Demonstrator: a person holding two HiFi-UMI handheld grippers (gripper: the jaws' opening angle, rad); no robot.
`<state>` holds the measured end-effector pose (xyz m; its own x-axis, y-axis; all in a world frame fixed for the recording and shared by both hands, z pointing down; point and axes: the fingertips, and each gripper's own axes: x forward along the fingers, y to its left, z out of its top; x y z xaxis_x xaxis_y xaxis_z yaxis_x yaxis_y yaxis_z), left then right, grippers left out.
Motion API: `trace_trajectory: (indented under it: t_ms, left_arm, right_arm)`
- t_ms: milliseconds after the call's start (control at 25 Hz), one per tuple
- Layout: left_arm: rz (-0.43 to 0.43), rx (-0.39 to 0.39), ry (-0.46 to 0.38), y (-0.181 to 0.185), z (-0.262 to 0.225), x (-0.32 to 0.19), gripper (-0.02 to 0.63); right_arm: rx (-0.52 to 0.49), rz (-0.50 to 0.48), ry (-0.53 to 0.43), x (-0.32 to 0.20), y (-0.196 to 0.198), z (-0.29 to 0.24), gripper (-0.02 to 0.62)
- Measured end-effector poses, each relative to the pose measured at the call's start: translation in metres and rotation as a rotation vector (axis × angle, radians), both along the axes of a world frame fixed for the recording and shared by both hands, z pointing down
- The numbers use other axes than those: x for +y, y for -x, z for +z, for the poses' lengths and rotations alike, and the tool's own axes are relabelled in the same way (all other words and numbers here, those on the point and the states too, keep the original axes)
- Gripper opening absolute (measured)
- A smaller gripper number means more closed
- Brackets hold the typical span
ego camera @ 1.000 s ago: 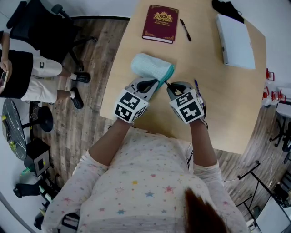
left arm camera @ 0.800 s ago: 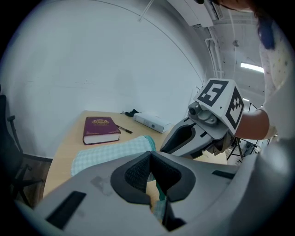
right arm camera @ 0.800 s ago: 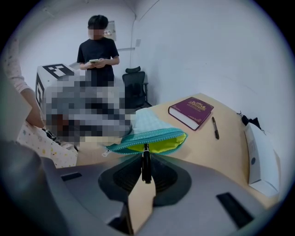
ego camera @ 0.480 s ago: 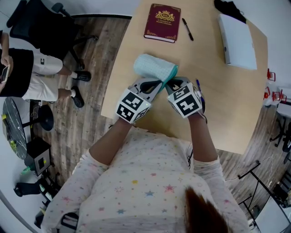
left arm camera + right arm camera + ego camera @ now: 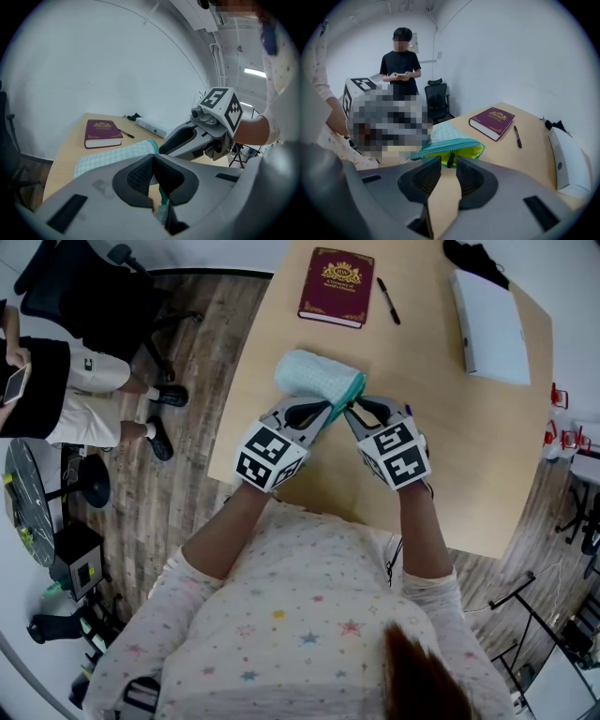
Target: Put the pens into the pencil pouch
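Starting at the left gripper [image 5: 153, 157]: clamped right down on the teal zipper lip of the pencil pouch [image 5: 108, 159], no gap at all between the pads. Pretty clearly there to lift that lip and prop the mouth open, hence the yellow-green lining on show in the right gripper view. Over to the right gripper [image 5: 447, 165]: jaws only narrowly apart, with a dark pen [image 5: 450, 159] poking out just past the tips and its far end already inside the pouch mouth. Can't see the pads actually pressing on it, so calling that one loose rather than gripped, but wouldn't swear by it. Makes sense as a feed-it-in setup anyway: bag held on one side, pen aimed down the opening from the other. Pose-wise, both forearms stretched in over the near edge of the tabletop [image 5: 469, 446] and angled toward each other, marker cubes up, tips nearly meeting at the pouch mouth; left lying flatter, right tipped down more steeply. Pouch itself sitting by the left edge, roughly midway along. Further out, another black pen [image 5: 388, 301] waiting at the far edge just right of the maroon book [image 5: 335, 287], so job not finished by the look of it. White box [image 5: 487, 324] off toward the far right corner, well clear.
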<state>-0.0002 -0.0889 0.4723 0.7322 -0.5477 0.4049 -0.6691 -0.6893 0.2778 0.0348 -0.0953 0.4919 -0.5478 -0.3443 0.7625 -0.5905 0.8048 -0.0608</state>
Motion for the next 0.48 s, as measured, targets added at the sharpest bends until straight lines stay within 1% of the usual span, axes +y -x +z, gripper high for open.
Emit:
trace_trajectory:
  t_ms: [120, 320, 480]
  left_arm:
    - [-0.004, 0.002, -0.003, 0.001, -0.001, -0.002, 0.012]
    - [-0.007, 0.000, -0.005, 0.002, -0.002, -0.004, 0.012]
    - [-0.010, -0.002, -0.007, 0.003, -0.003, -0.005, 0.012]
  right_arm:
    - [-0.021, 0.035, 0.006, -0.002, -0.011, -0.002, 0.097]
    - [-0.043, 0.066, -0.010, -0.003, -0.020, -0.007, 0.089]
    - [-0.095, 0.090, -0.028, -0.004, -0.021, -0.014, 0.072]
